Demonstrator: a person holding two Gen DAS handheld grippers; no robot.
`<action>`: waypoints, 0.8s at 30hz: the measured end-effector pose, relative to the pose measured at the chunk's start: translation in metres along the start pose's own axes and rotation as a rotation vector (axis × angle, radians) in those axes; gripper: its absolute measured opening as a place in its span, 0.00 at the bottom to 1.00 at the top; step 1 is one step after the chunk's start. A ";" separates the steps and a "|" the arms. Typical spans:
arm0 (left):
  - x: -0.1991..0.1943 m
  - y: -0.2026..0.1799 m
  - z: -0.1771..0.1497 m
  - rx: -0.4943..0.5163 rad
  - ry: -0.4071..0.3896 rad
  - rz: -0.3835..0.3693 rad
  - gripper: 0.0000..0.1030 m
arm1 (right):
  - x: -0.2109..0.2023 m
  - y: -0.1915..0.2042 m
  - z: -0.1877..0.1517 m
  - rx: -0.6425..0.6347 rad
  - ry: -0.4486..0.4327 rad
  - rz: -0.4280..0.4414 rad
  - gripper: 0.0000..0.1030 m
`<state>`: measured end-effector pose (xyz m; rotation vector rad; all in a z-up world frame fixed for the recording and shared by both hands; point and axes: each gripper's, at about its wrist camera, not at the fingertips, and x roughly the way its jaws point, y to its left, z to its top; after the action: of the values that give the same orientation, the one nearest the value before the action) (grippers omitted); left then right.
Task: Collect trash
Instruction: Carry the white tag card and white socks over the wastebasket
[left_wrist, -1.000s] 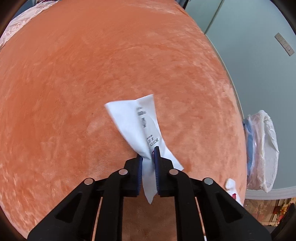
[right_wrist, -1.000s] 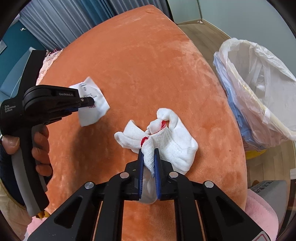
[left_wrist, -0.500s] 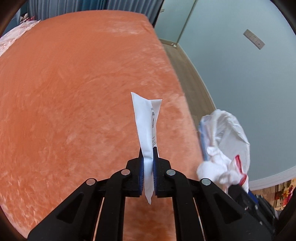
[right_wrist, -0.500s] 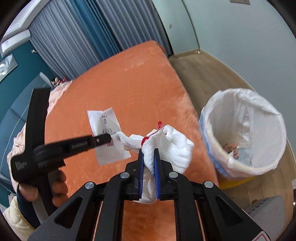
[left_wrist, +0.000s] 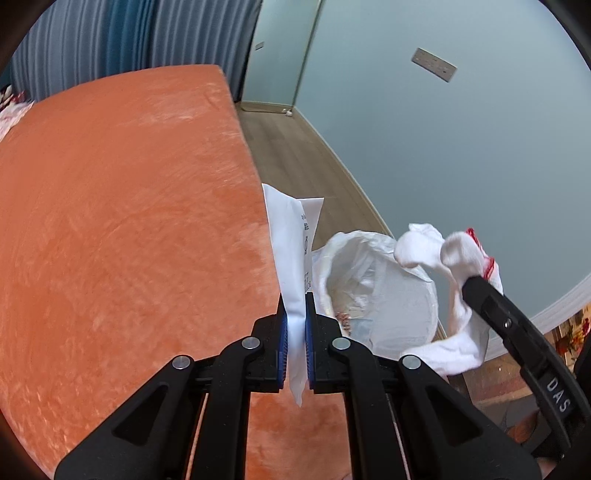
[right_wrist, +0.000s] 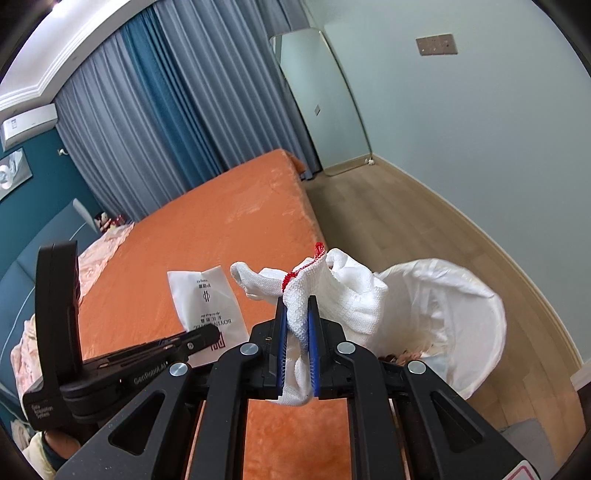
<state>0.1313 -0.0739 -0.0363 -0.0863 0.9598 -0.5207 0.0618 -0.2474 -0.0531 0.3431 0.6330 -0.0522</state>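
Orange bed fills the left; the white-lined trash bin stands on the floor beside its edge. Right gripper clamped on a white red-trimmed glove, left gripper pinching a printed paper packet, both in the air near the bin.

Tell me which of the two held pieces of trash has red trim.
The white knitted glove, clamped in the right gripper: red stitching edges its cuff. The other piece, the flat printed paper packet in the left gripper, carries only dark print.
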 end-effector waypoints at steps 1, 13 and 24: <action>-0.001 -0.005 0.000 0.009 -0.002 -0.005 0.07 | -0.003 -0.004 0.003 0.003 -0.010 -0.005 0.10; 0.015 -0.068 0.011 0.117 0.007 -0.084 0.07 | -0.023 -0.050 0.014 0.064 -0.064 -0.055 0.10; 0.038 -0.103 0.021 0.174 0.028 -0.132 0.07 | -0.016 -0.080 0.011 0.103 -0.056 -0.103 0.10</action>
<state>0.1258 -0.1847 -0.0225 0.0143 0.9367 -0.7268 0.0427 -0.3276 -0.0590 0.4071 0.5936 -0.1930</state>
